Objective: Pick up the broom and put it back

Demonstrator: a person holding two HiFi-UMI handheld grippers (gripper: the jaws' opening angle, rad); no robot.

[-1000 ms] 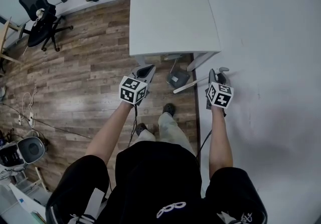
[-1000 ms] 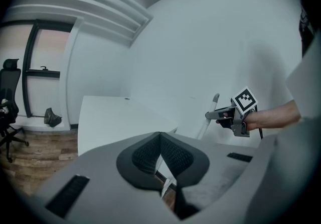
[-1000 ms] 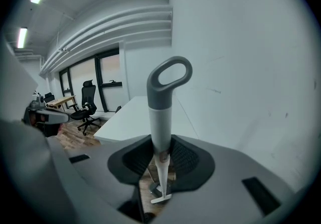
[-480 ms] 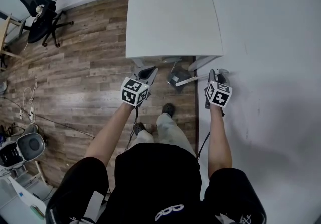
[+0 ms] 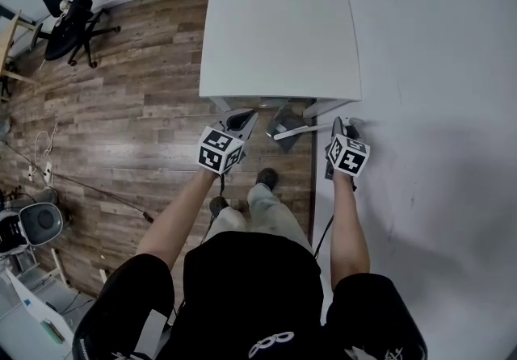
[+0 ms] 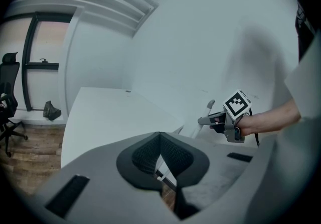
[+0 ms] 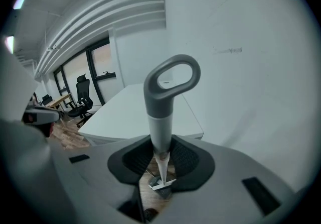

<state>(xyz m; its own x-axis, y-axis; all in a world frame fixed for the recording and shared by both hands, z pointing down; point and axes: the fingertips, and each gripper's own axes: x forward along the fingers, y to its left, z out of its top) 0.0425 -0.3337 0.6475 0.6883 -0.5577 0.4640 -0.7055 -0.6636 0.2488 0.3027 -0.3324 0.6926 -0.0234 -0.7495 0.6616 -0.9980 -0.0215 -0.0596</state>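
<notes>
right gripper (image 7: pixel 161 143) clamped on broom (image 7: pixel 160 110) handle, by wall (image 5: pixel 436 68), right of table (image 5: pixel 279 19) | left gripper (image 6: pixel 160 136) jaws clenched, empty

White table (image 5: pixel 279 27) blocks straight ahead, its near edge just beyond left gripper (image 5: pixel 241 118) and right gripper (image 5: pixel 338 122). Pole of the broom (image 5: pixel 297 131) crosses the gap between the 2. White wall (image 5: pixel 436 68) close on right. Wood floor (image 5: pixel 137 108) open to the left; office chair (image 5: pixel 69 15) well apart.
</notes>
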